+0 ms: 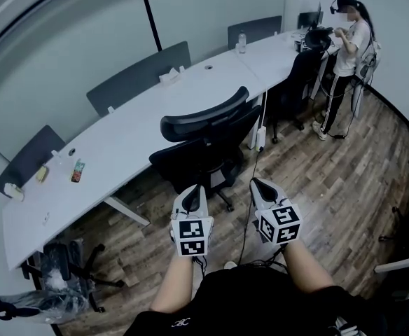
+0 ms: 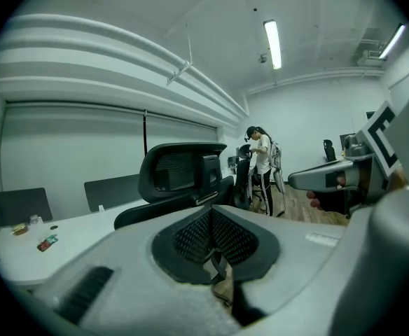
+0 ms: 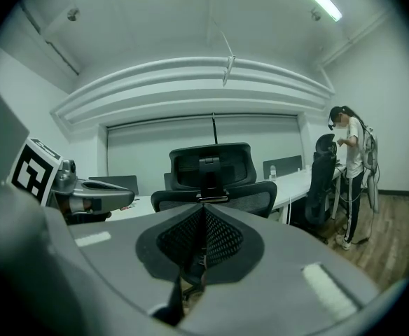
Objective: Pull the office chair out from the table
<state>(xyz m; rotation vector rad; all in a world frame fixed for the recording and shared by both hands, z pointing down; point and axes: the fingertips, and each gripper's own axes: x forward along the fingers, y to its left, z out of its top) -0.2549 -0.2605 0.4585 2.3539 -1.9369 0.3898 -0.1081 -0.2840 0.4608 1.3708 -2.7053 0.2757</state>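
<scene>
Head view has the left gripper [image 1: 193, 193] and the right gripper [image 1: 260, 187] held side by side just in front of the person's body, above the wooden floor [image 1: 316, 187], both pointing at the office chair [image 1: 204, 135]. Each gripper's own view shows its jaws closed together with nothing between them. Neither gripper touches the chair; a short gap of floor lies between the tips and the chair's base. The black chair stands just ahead, its mesh back and headrest turned toward the grippers and its seat close against the near edge of the long white surface [image 1: 141, 128]. Small items lie on the surface toward its left end, with a tissue box [image 1: 169, 75] near the middle and a bottle [image 1: 241, 42] further along. Grey chair backs line the far side. At the far right end, a person [image 1: 344, 47] stands beside another dark chair [image 1: 299, 75].
</scene>
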